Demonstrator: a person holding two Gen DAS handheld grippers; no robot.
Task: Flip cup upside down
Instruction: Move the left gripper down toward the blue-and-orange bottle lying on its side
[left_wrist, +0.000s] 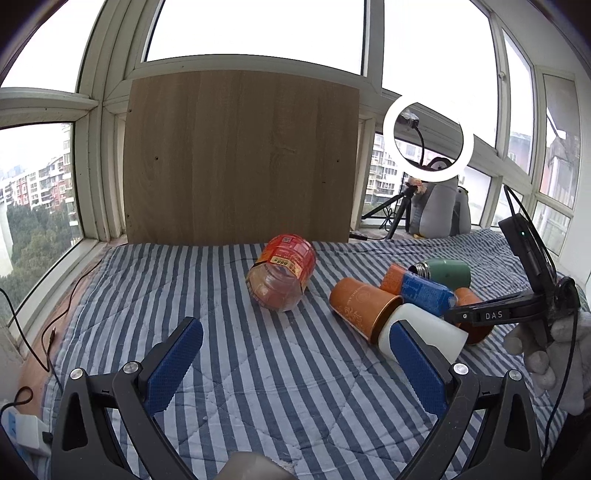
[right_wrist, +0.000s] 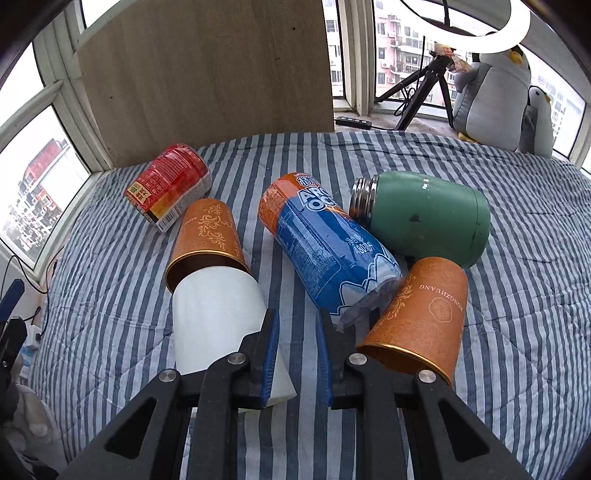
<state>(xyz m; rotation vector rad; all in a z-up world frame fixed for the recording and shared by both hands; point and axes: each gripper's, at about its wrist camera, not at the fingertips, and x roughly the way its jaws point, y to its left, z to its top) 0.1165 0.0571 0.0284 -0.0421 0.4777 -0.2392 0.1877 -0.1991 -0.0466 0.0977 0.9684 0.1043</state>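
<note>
Several cups and bottles lie on their sides on the striped quilt. A white cup has its narrow end tucked into an orange cup, and its wide mouth faces me. A second orange cup lies to the right, mouth toward me. My right gripper is narrowly open just above the quilt. Its left finger overlaps the white cup's right edge, with striped cloth showing in the gap. My left gripper hangs wide open and empty over bare quilt, left of the white cup.
A blue-labelled bottle, a green flask and a red-labelled jar also lie on the quilt. A wooden board stands at the back. Ring light on a tripod and plush penguins stand at the far right. Cables trail at the left edge.
</note>
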